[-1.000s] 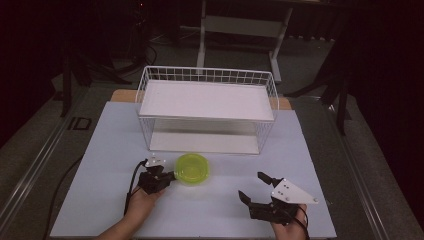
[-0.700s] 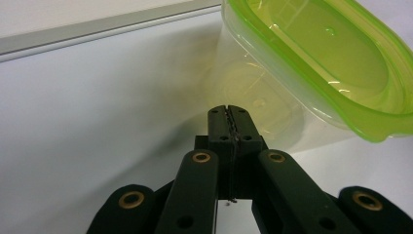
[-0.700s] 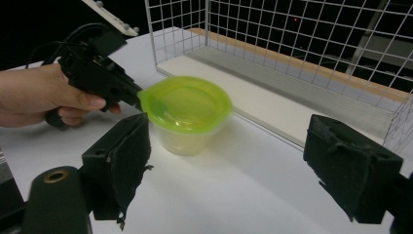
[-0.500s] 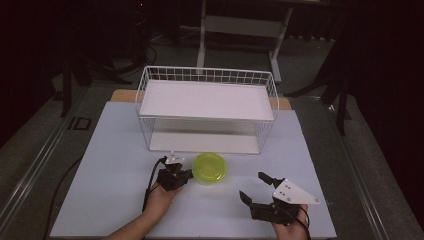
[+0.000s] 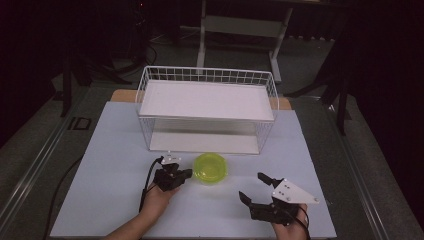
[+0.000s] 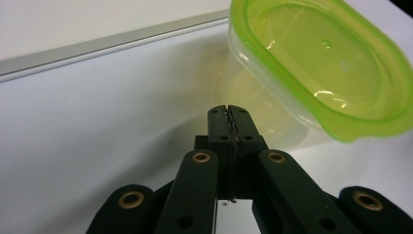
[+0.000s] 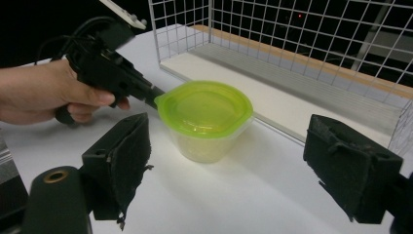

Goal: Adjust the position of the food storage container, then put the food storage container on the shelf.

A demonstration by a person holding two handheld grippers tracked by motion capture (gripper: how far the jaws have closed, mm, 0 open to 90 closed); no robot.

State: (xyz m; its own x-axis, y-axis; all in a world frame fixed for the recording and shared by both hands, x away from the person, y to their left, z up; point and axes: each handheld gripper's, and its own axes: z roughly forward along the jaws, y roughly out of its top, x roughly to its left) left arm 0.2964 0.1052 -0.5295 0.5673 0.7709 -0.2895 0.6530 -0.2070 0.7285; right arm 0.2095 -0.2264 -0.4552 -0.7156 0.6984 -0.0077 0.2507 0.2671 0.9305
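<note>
One lidded container (image 5: 210,168) sits between two tongs: left tongs (image 5: 186,173) closed empty, right tongs (image 5: 253,187) wide.

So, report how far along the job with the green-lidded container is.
Done: the green-lidded container stands on the table just in front of the wire rack. In hand: the shut left gripper is at its side, apparently nudging it. The right gripper waits open. Left: the container is not yet in the rack.
</note>
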